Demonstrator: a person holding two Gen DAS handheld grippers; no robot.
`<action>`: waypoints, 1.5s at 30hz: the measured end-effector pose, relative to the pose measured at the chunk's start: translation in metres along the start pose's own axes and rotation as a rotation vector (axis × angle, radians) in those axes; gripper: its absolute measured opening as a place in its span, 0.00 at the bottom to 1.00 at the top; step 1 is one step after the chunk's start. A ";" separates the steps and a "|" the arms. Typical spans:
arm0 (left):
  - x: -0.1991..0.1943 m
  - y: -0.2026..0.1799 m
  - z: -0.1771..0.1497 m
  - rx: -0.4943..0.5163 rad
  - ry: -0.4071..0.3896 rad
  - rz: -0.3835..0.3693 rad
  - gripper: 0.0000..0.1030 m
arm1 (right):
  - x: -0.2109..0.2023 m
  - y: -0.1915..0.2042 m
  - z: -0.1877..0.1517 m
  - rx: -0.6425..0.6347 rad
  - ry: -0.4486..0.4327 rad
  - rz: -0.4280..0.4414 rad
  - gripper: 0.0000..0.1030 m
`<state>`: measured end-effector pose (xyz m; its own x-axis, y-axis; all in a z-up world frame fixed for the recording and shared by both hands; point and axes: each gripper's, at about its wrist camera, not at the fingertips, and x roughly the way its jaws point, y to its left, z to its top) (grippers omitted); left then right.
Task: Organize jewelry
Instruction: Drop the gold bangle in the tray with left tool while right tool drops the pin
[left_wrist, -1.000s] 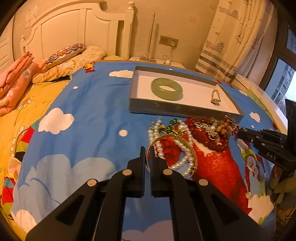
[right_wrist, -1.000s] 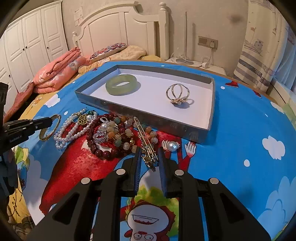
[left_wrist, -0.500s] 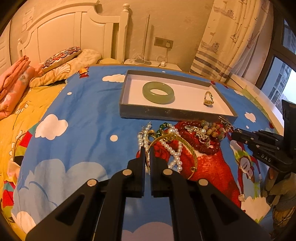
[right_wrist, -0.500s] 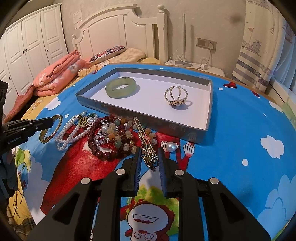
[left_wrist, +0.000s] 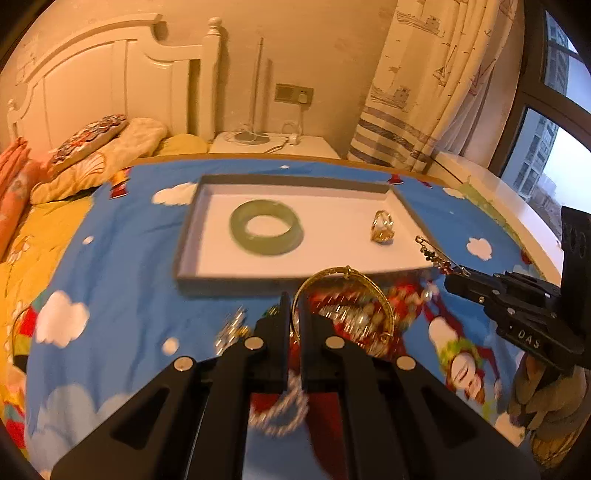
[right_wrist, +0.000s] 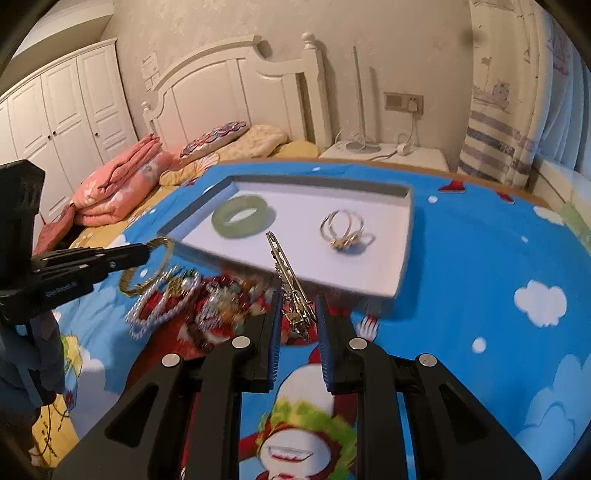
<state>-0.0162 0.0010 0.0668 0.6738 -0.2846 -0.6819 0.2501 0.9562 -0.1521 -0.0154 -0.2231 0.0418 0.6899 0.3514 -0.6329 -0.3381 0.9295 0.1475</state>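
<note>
Bangle (left_wrist: 343, 306) lifted; wardrobe (right_wrist: 62, 110) only right-view

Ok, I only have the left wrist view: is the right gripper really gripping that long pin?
Observer: Yes. In the right wrist view the pin stands between the right gripper's blue pads, tip toward the tray.
Operator: What's the gold thing in the tray?
Observer: Two joined rings, lying right of the green bangle.
Operator: And my gold bangle?
Observer: The gold bangle hangs tilted from the left gripper's tip, lower edge by the pearl strands; I can't tell whether they touch.
</note>
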 end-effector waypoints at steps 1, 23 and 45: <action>0.006 -0.001 0.006 -0.002 0.003 -0.006 0.04 | 0.003 -0.003 0.004 0.008 0.000 -0.002 0.19; 0.120 -0.029 0.086 0.098 0.050 0.165 0.04 | 0.082 -0.018 0.031 0.051 0.134 -0.011 0.19; 0.052 -0.025 0.042 0.137 -0.077 0.338 0.75 | 0.046 -0.022 0.024 0.116 0.018 0.007 0.54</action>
<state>0.0420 -0.0406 0.0651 0.7831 0.0363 -0.6209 0.0921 0.9805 0.1735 0.0394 -0.2250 0.0274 0.6760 0.3573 -0.6445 -0.2662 0.9339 0.2385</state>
